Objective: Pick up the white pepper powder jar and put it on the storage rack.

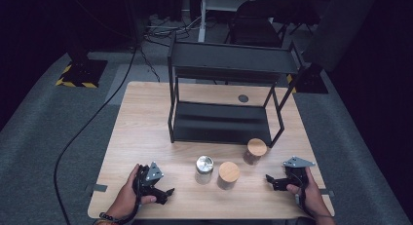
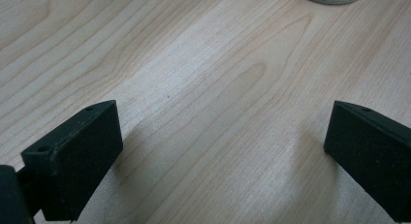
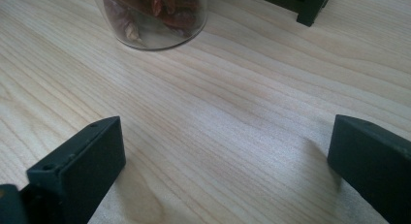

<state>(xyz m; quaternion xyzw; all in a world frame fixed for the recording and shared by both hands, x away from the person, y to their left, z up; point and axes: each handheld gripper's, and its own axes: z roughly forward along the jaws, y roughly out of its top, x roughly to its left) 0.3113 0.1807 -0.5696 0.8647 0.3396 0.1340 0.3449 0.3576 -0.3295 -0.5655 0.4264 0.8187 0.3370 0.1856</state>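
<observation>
Both hands rest at the near edge of the pale wooden bench (image 1: 146, 113), each holding a black two-fingered gripper. On the left gripper (image 1: 163, 193) the fingers (image 2: 77, 161) stand wide apart with bare wood between them, and on the right gripper (image 1: 272, 182) the fingers (image 3: 82, 170) are spread just as wide and hold nothing.

Between the two grippers stand three small glass jars. The one with the shiny metal lid (image 1: 204, 169) is nearest the left gripper, a jar with a round wooden lid (image 1: 228, 175) stands just beside it, and a second wooden-lidded jar (image 1: 254, 151) holding dried red chillies sits a little farther back, near the front leg of the black two-tier metal shelf rack (image 1: 229, 88).

The work looks set to begin with a reach for a jar. I would bring the fingers in level and low around the glass body, below the lid, squarely from the side. The two front jars stand close, so take the outer one first to avoid knocking its neighbour.
</observation>
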